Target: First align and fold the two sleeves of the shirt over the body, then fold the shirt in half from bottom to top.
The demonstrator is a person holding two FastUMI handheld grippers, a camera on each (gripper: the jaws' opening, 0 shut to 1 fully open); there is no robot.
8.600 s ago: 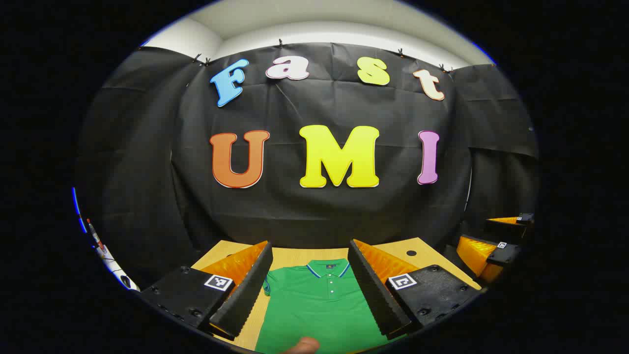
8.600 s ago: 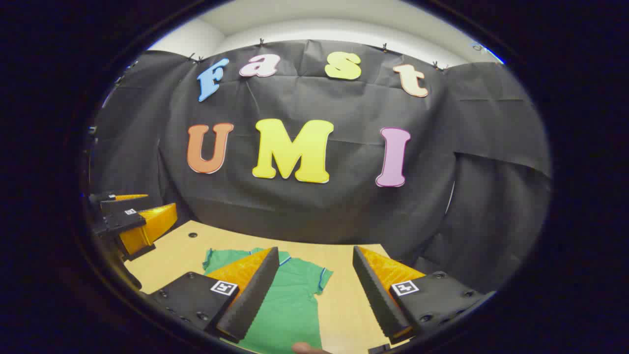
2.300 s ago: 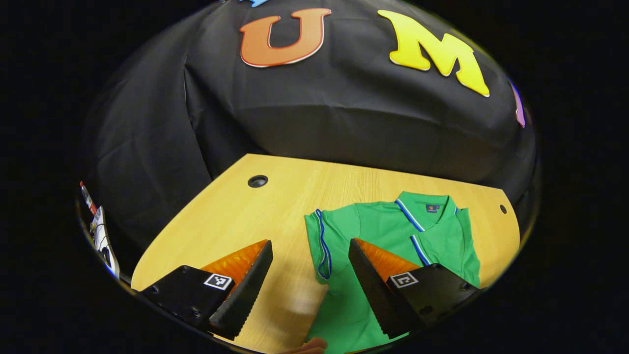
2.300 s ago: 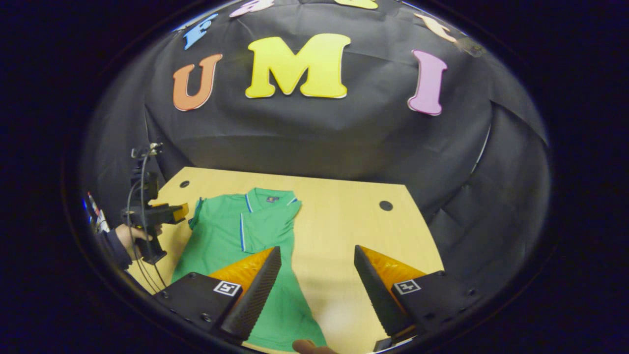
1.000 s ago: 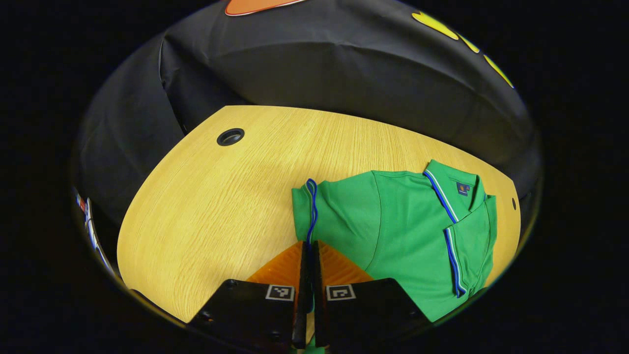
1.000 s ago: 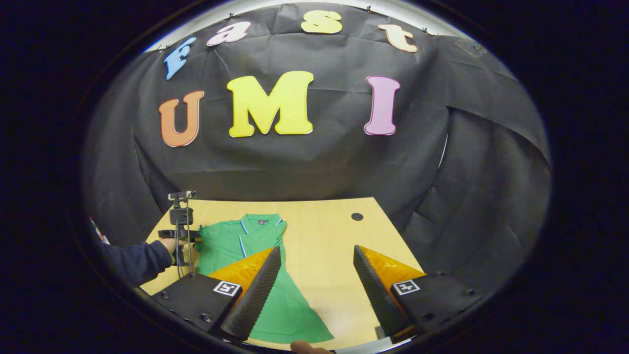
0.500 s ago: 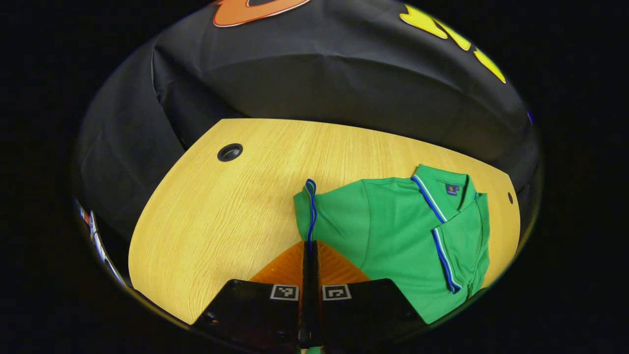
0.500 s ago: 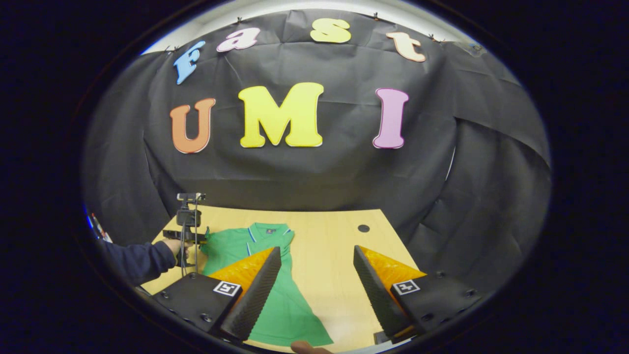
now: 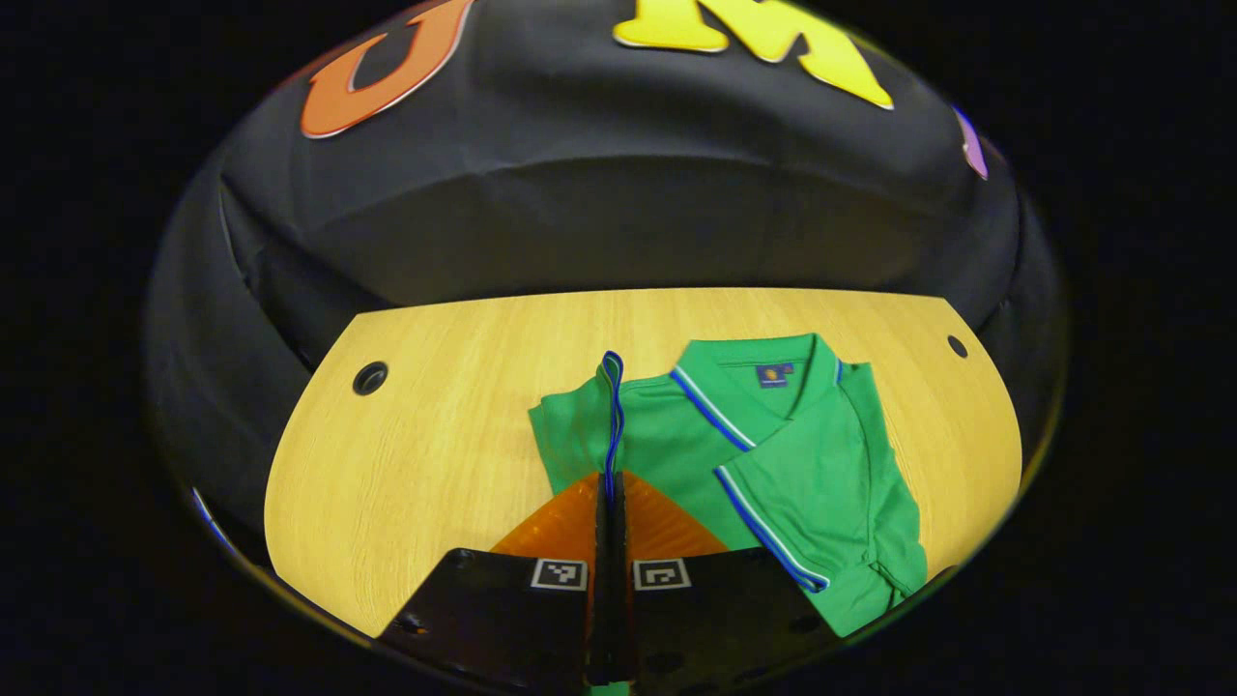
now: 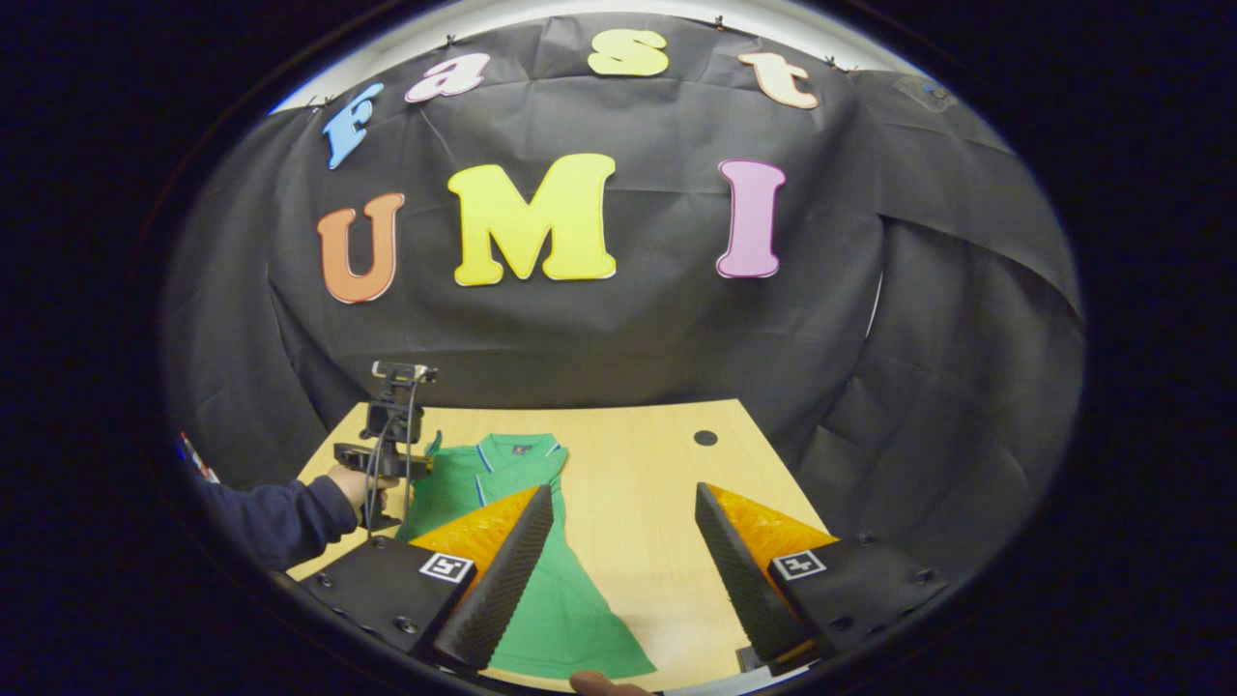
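Note:
A green polo shirt (image 9: pixel 696 435) with blue trim lies on the wooden table (image 9: pixel 435 454), collar toward the wall. One sleeve (image 9: pixel 831 474) lies folded across its chest. My left gripper (image 9: pixel 611 480) is shut on the blue-edged cuff (image 9: pixel 611 406) of the other sleeve, which stands lifted off the table. In the right gripper view the left gripper (image 10: pixel 417 466), held by a hand (image 10: pixel 350 485), sits at the shirt's (image 10: pixel 570 619) shoulder. My right gripper (image 10: pixel 623 512) hangs open above the near part of the table (image 10: pixel 647 464), with the shirt's lower body under one finger.
The table has round cable holes (image 9: pixel 370 377) (image 9: pixel 957 345) near its far corners, one of them also in the right gripper view (image 10: pixel 705 437). A dark sleeve (image 10: pixel 275 522) reaches in from the left. Bare wood lies on both sides of the shirt.
My left gripper closed on the sleeve cuff, then raised it and swung it toward the shirt's body. The right gripper stayed open and almost still.

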